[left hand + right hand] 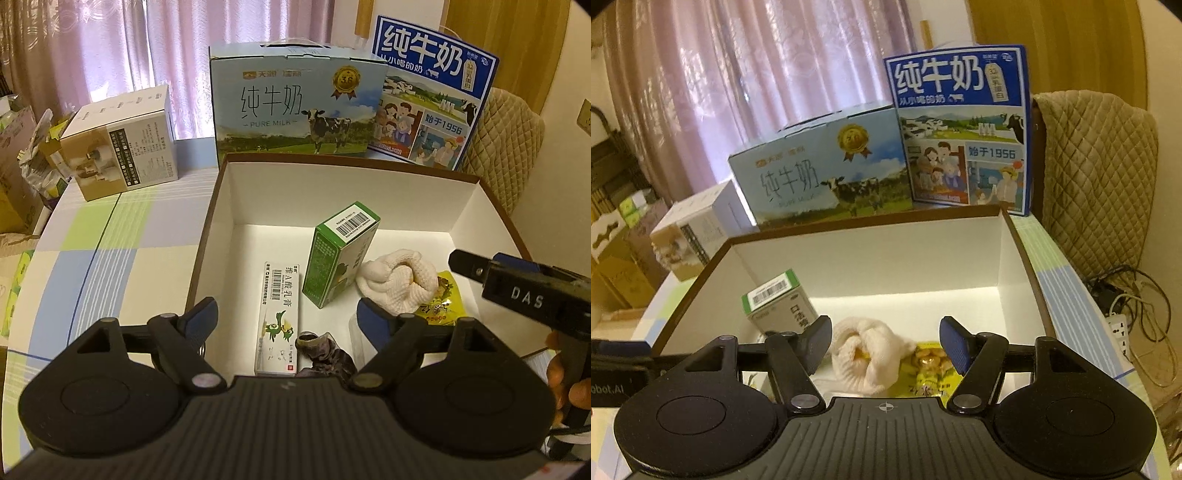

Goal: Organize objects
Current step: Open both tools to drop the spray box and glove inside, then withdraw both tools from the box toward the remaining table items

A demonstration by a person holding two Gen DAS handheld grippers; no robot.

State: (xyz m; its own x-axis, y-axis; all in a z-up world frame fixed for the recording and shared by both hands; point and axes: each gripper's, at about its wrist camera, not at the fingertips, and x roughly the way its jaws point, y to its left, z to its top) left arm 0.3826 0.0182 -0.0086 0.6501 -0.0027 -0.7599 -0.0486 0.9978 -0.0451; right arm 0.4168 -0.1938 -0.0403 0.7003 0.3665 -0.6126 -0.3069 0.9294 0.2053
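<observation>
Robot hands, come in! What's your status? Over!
Left gripper open, right gripper open, both empty. White sock bundle in the box. Nothing blocking.

A home dining corner: pink curtains (122,55) at the far window, a checked tablecloth (110,258), milk cartons (295,107), a quilted chair cover (1097,177) at right.

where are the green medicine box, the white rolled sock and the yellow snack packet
green medicine box (328,258), left wrist view, on its green side face
white rolled sock (866,360), right wrist view, on the middle of the bundle
yellow snack packet (441,302), left wrist view, on its printed front
</observation>
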